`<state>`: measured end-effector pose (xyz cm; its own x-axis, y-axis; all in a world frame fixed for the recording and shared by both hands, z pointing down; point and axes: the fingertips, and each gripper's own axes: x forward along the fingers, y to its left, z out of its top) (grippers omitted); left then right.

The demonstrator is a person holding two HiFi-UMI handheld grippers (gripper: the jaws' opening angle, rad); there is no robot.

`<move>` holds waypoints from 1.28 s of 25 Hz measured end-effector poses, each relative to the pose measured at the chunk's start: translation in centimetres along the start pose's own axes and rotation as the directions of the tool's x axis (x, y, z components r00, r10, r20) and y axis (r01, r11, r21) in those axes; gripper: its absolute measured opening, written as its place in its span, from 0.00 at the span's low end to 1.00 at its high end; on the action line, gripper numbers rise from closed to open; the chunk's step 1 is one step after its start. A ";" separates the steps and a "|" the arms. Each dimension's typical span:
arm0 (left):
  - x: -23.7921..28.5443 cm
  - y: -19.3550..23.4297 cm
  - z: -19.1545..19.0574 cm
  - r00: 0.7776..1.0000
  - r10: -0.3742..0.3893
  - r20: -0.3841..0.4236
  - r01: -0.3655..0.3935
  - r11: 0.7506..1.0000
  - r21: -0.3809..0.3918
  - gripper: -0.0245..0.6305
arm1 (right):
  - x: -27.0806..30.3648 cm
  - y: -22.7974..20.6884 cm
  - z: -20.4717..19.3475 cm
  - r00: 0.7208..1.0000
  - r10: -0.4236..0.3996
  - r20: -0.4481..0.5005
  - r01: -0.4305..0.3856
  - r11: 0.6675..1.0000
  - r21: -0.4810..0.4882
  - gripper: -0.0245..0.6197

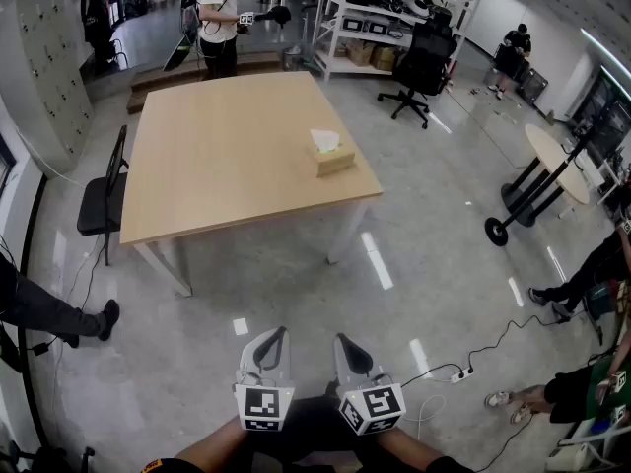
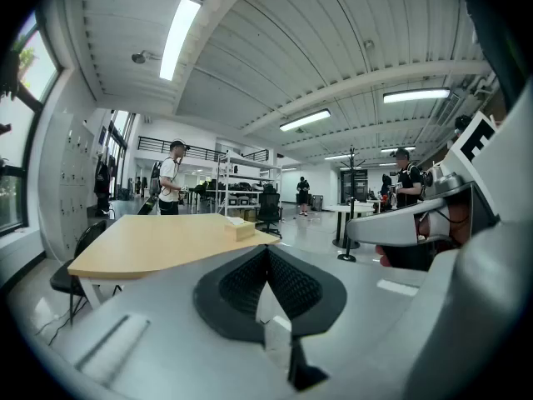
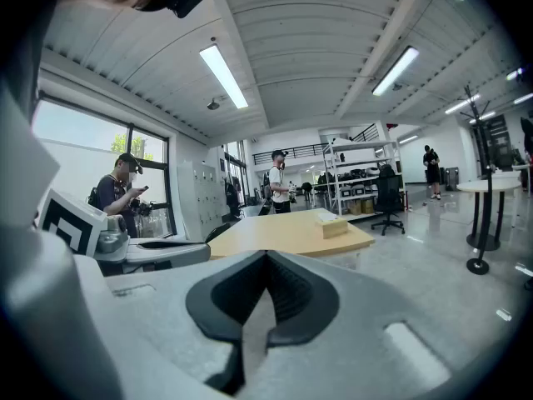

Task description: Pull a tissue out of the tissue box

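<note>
The tan tissue box stands near the right edge of the wooden table, with a white tissue sticking up from its top. Both grippers are held low in front of the person, well short of the table. The left gripper and right gripper hang side by side, each shut on nothing. In the left gripper view the closed left gripper points toward the far-off box. In the right gripper view the box lies beyond the shut right gripper.
A black chair stands at the table's left side and an office chair beyond its far right corner. A person stands past the far end. A round table, a floor cable with power strip and seated people are at the right.
</note>
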<state>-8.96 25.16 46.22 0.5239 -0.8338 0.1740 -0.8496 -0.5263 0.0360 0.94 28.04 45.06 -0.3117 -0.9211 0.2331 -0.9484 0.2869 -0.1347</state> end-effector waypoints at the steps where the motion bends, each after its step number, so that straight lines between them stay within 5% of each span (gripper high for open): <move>1: 0.0 0.1 -0.2 1.000 0.002 -0.006 -0.002 1.000 -0.002 0.07 | 0.1 0.0 -0.1 1.000 0.002 -0.004 -0.002 1.000 0.002 0.02; 32: 0.3 2.2 -0.4 1.000 0.000 -0.025 -0.002 0.998 -0.066 0.07 | 1.7 1.1 0.5 0.999 -0.011 -0.044 0.011 1.000 -0.005 0.02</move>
<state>-10.67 23.84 46.72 0.5220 -0.8296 0.1981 -0.8527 -0.5126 0.1006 -0.64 26.70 44.84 -0.3034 -0.9117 0.2771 -0.9521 0.2782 -0.1272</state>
